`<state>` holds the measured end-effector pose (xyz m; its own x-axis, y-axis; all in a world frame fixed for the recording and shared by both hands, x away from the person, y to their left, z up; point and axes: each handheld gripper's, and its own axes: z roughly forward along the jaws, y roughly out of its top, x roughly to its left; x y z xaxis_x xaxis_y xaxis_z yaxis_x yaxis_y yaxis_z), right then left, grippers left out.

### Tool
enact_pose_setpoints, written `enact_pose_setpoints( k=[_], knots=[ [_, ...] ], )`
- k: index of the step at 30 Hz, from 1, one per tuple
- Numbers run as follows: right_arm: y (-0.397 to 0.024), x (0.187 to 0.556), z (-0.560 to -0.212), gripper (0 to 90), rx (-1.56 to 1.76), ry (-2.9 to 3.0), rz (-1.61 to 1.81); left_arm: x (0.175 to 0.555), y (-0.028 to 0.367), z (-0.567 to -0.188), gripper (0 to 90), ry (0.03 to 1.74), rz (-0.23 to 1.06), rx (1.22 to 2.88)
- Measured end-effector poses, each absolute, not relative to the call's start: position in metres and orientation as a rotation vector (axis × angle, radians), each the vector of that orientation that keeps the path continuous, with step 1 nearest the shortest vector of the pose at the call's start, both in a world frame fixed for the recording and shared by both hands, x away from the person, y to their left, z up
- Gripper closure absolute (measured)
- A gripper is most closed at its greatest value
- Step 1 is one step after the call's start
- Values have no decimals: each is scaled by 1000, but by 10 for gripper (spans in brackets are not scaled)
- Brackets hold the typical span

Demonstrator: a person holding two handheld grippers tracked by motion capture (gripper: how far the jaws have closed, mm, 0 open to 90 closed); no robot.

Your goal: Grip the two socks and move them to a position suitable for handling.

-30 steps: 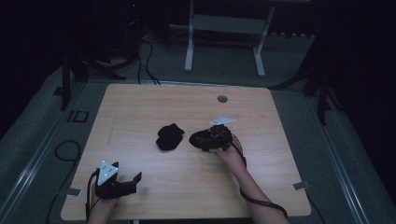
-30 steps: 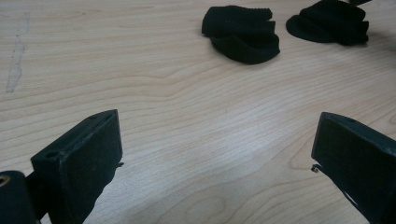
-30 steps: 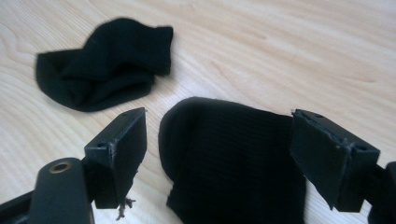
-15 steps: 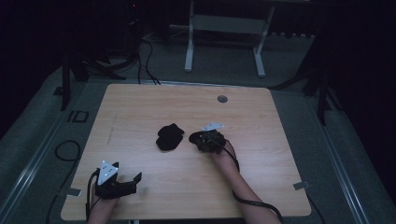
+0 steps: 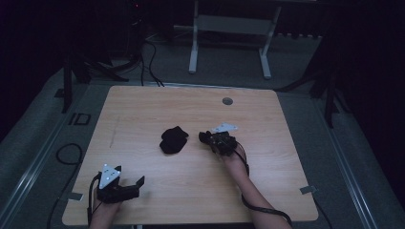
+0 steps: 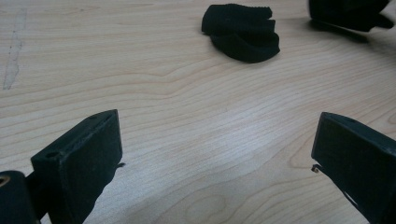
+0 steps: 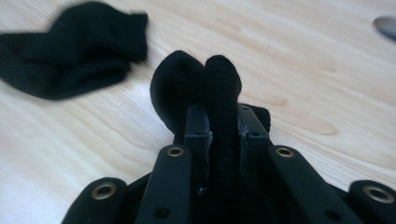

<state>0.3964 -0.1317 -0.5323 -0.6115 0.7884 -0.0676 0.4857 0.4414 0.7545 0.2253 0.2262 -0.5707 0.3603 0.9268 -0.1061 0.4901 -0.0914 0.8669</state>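
Note:
A crumpled black sock (image 5: 173,140) lies near the middle of the wooden table (image 5: 143,109); it is also in the left gripper view (image 6: 243,32) and the right gripper view (image 7: 70,51). Just right of it, my right gripper (image 5: 206,138) has just been closing its jaws and is now shut on a second black sock (image 7: 219,79), whose fold bulges out past the tips (image 7: 224,121). My left gripper (image 5: 136,187) rests at the front left of the table, jaws wide open over bare wood (image 6: 215,154).
A round metal grommet (image 5: 227,101) sits in the table's far side. Cables lie on the grey floor at the left (image 5: 67,152), and a white desk frame (image 5: 229,28) stands beyond the table.
The right hand and gripper have shifted slightly beside the lying sock. The left gripper and the lying sock have stayed put.

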Motion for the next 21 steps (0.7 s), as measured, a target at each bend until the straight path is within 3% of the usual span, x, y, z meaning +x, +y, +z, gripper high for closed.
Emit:
enact_pose_setpoints(
  k=[11, 21],
  knots=[
    [-160, 335, -485, 782, 1014, 2240, 1147, 225, 225, -570, 20, 1259, 611, 1725],
    [-160, 279, -510, 781, 1050, 2353, 1131, 224, 223, -569, 20, 1247, 639, 1730]
  ],
)
